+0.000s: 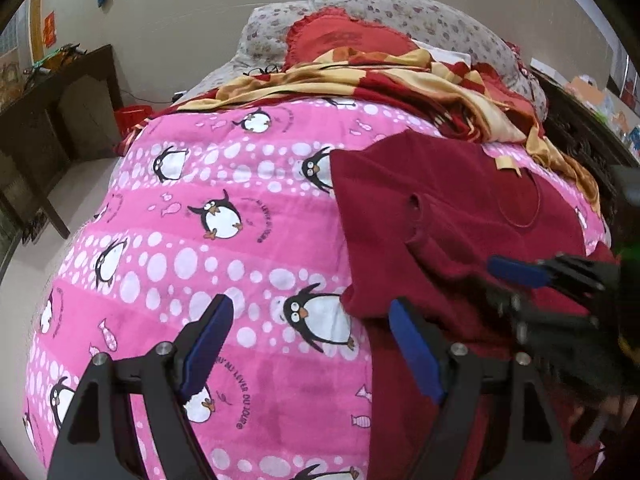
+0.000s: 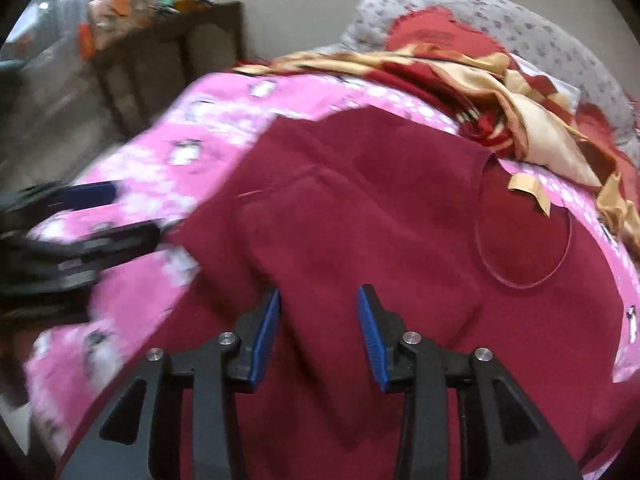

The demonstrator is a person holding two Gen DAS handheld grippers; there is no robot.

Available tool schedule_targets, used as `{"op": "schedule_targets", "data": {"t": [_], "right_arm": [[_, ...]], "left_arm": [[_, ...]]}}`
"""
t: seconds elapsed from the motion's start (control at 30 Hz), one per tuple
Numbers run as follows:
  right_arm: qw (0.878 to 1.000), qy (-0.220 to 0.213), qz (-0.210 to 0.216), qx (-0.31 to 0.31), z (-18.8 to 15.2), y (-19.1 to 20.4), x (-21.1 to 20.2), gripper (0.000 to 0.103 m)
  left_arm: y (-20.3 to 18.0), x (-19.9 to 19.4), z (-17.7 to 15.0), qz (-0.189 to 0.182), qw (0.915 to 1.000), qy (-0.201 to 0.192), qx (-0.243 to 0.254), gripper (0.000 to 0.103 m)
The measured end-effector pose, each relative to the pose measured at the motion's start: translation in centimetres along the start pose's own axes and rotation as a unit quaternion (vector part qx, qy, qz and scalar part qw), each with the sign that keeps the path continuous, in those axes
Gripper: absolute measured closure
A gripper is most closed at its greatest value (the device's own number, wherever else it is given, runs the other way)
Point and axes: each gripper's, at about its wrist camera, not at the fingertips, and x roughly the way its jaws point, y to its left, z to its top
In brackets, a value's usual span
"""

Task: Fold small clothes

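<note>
A maroon T-shirt (image 2: 400,208) is being spread on the penguin blanket (image 1: 180,240), directly beneath the wide, empty right gripper (image 2: 318,312); the wide left gripper (image 1: 310,332) is being held at its left edge.

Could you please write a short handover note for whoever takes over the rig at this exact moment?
Left gripper: open, empty, hanging over the pink penguin blanket at the left edge of the dark red garment.
Right gripper: open, empty, above the garment's near part.
Garment: lies on the blanket, neckline away from you, its left sleeve apparently already folded in over the body; the view is blurry.
Left to do: probably fold in the other side, then fold it in half.
</note>
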Motion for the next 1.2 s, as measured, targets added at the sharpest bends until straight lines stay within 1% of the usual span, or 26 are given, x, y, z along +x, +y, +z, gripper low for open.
{"op": "schedule_targets", "data": {"t": [0.03,0.07,0.1,0.17,0.2,0.23,0.27,0.3,0.33,0.37,0.4,0.43,0.5,0.53,0.6,0.63,0.67,0.73,0.77,0.83,0.9,0.97,1.07,1.13,1.17,1.2], "right_arm": [[0.999,-0.001,0.021,0.029,-0.1,-0.9,-0.3,0.071],[0.998,-0.020,0.031,0.056,-0.3,-1.9,-1.6,0.071],[0.996,-0.045,0.028,0.073,-0.5,-2.9,-3.3,0.071],[0.988,-0.098,0.015,0.115,-1.8,-5.7,-7.7,0.071],[0.983,-0.120,0.010,0.140,-3.0,-7.1,-9.7,0.071],[0.978,-0.134,-0.003,0.159,-4.0,-8.4,-11.2,0.071],[0.974,-0.141,-0.030,0.175,-5.3,-10.0,-12.3,0.070],[0.970,-0.139,-0.061,0.191,-6.8,-11.6,-12.9,0.069],[0.967,-0.127,-0.079,0.205,-7.7,-12.7,-12.9,0.069],[0.963,-0.097,-0.104,0.228,-9.2,-14.3,-12.5,0.061],[0.959,-0.063,-0.118,0.249,-10.3,-15.6,-12.1,0.055],[0.955,-0.036,-0.110,0.273,-11.8,-17.0,-11.9,0.055],[0.951,-0.043,-0.095,0.291,-12.6,-17.6,-12.5,0.055],[0.952,-0.052,-0.092,0.287,-12.5,-17.5,-13.0,0.054],[0.962,-0.074,-0.069,0.252,-10.8,-16.1,-13.8,0.052],[0.970,-0.083,-0.045,0.223,-9.1,-15.1,-13.4,0.051],[0.975,-0.087,-0.024,0.201,-8.0,-14.0,-12.9,0.049],[0.982,-0.085,0.001,0.171,-5.9,-12.4,-11.4,0.048],[0.986,-0.074,0.008,0.147,-4.2,-11.4,-10.1,0.048],[0.991,-0.065,0.011,0.113,-2.5,-9.7,-8.6,0.048],[0.994,-0.061,-0.002,0.092,-1.5,-8.3,-7.0,0.048],[0.994,-0.058,0.002,0.097,-1.0,-7.6,-5.9,0.048],[0.994,-0.052,0.023,0.099,-0.2,-6.5,-4.5,0.048],[0.995,-0.050,0.039,0.077,1.2,-5.1,-3.6,0.048],[0.996,-0.046,0.043,0.063,2.0,-4.4,-2.6,0.048],[0.997,-0.037,0.041,0.052,2.6,-3.8,-1.5,0.048]], "left_arm": [[0.0,-0.1,-0.1,0.001,1.0000,-0.001,0.001,0.019],[0.0,-0.3,-0.1,0.003,1.0000,-0.004,0.005,0.019],[-0.1,-0.4,-0.2,0.004,0.9999,-0.006,0.008,0.019],[-0.2,-0.2,-0.3,0.004,0.9999,-0.006,0.010,0.019],[-0.4,0.1,-0.3,0.001,1.0000,-0.003,0.009,0.019],[-0.5,0.4,-0.4,-0.001,1.0000,0.000,0.009,0.019],[-0.9,0.9,-0.5,-0.003,0.9999,0.006,0.009,0.019],[-1.2,1.3,-0.6,-0.005,0.9999,0.010,0.012,0.019],[-1.5,1.5,-0.7,-0.005,0.9998,0.013,0.016,0.019],[-1.9,1.8,-0.9,-0.002,0.9997,0.016,0.021,0.019],[-2.3,2.2,-1.2,0.007,0.9993,0.022,0.029,0.019],[-2.5,2.5,-1.4,0.012,0.9990,0.027,0.034,0.019],[-2.7,3.1,-1.7,0.018,0.9984,0.036,0.039,0.019],[-2.6,3.3,-1.7,0.019,0.9983,0.039,0.039,0.019],[-2.6,3.6,-1.7,0.020,0.9981,0.042,0.039,0.019],[-2.6,3.7,-1.6,0.022,0.9980,0.043,0.040,0.019],[-2.6,3.8,-1.6,0.023,0.9980,0.044,0.040,0.019],[-2.6,3.9,-1.4,0.022,0.9980,0.047,0.035,0.019],[-2.5,3.7,-1.3,0.019,0.9983,0.047,0.028,0.019],[-2.4,3.3,-1.0,0.012,0.9989,0.039,0.022,0.019],[-2.4,2.8,-0.4,-0.004,0.9996,0.025,0.013,0.019],[-2.5,2.8,0.3,-0.013,0.9997,0.019,0.006,0.019],[-2.9,3.8,0.8,-0.014,0.9995,0.029,0.001,0.019],[-2.9,4.8,0.8,-0.002,0.9993,0.038,-0.002,0.019],[-2.8,5.5,0.8,0.007,0.9987,0.050,-0.005,0.019],[-2.6,5.9,0.6,0.006,0.9982,0.058,-0.012,0.019]]}}
